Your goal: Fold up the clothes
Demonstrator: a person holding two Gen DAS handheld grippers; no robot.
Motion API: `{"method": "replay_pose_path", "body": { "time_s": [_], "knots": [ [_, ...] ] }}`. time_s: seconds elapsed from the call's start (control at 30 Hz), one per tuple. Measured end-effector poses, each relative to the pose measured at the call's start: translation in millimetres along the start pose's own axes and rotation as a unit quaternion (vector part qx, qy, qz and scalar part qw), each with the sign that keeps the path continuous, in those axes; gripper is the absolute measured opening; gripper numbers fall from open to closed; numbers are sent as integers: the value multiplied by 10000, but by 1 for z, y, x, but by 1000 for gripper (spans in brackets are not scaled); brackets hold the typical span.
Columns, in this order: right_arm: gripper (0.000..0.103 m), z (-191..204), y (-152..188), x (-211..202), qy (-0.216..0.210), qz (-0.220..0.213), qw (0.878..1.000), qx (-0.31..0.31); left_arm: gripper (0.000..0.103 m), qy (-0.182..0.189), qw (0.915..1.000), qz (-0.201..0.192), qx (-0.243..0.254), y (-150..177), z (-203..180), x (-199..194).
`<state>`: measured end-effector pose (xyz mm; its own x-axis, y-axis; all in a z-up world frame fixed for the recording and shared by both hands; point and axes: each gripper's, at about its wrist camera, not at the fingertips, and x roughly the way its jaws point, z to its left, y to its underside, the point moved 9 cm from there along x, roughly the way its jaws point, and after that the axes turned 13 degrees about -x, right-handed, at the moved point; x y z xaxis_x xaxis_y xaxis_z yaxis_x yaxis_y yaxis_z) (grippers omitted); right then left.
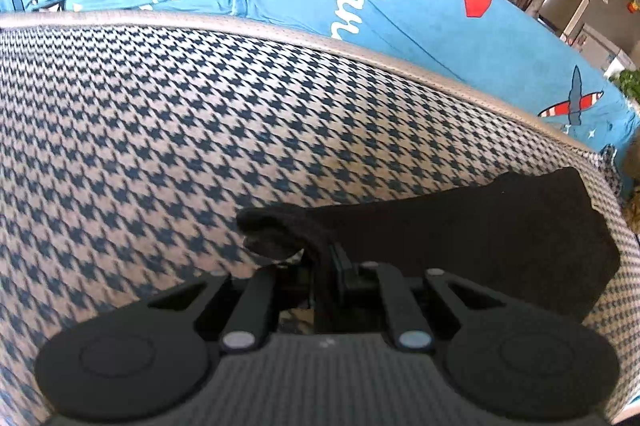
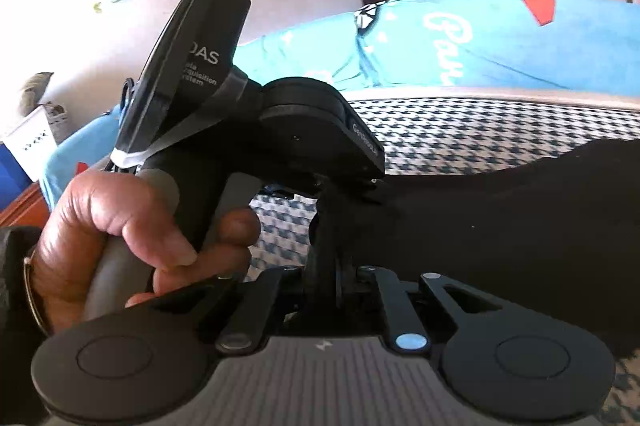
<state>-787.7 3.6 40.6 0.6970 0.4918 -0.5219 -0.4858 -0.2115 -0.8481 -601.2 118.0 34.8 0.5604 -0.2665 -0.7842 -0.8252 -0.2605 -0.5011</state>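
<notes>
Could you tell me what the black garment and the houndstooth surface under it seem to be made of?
The black garment looks like a soft matte knit or fleece: it reflects no light and bunches thickly where the left gripper pinches it. The houndstooth surface appears to be a woven fabric with a dark-and-pale check, edged by pale piping. The exact fibres cannot be told.

Matt black knit garment (image 1: 500,226) on woven houndstooth cloth (image 1: 160,126).
</notes>
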Motion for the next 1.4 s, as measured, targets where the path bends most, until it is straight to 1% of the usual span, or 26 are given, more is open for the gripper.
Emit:
{"method": "replay_pose_path", "body": {
  "time_s": [0.13,0.3,0.37,0.43,0.47,0.53,0.57,0.6,0.63,0.67,0.73,0.83,0.9,1.0,1.1,1.17,1.27,1.4],
  "knots": [
    [9,13,-4,8,-306,-61,9995,97,9,-185,9998,37,40,-8,13,4],
    [9,21,-2,26,-542,51,9985,112,10,-487,9988,21,68,-17,25,11],
    [9,24,-1,34,-632,101,9979,118,14,-708,9974,17,90,-19,31,15],
    [10,27,0,41,-723,151,9972,124,25,-993,9951,-19,2,-21,39,16],
    [12,28,1,45,-768,176,9968,128,27,-1201,9927,-81,-51,-22,45,16],
    [14,30,4,48,-875,317,9954,235,29,-1704,9847,-372,-43,-29,56,11],
    [16,34,5,46,-990,384,9941,217,31,-1845,9815,-504,-50,-32,60,7],
    [18,37,7,43,-1123,445,9925,174,38,-1888,9801,-608,-88,-35,63,3],
    [21,41,8,41,-1255,506,9907,132,43,-1856,9802,-669,-158,-37,64,0],
    [23,45,9,36,-1384,522,9890,63,44,-1751,9818,-690,-260,-37,65,-3],
    [25,50,10,27,-1496,506,9874,-93,44,-1564,9849,-662,-341,-35,63,-5],
    [25,46,13,17,-1410,462,9888,-170,48,-1417,9879,-596,-205,-29,57,-7],
    [25,41,10,17,-1310,456,9903,-107,49,-1330,9897,-526,-64,-23,51,-7],
    [25,27,13,22,-1043,496,9933,20,50,-1169,9924,-369,139,-13,40,-5],
    [26,18,10,33,-876,520,9948,68,50,-943,9950,-244,218,-3,31,-3],
    [25,18,10,33,-867,529,9948,39,51,-767,9967,-144,212,1,27,-2],
    [25,25,15,35,-987,610,9932,-15,51,-499,9985,40,203,6,23,2],
    [26,43,25,41,-1171,800,9893,-336,52,-166,9990,329,269,17,18,9]
  ]
}}
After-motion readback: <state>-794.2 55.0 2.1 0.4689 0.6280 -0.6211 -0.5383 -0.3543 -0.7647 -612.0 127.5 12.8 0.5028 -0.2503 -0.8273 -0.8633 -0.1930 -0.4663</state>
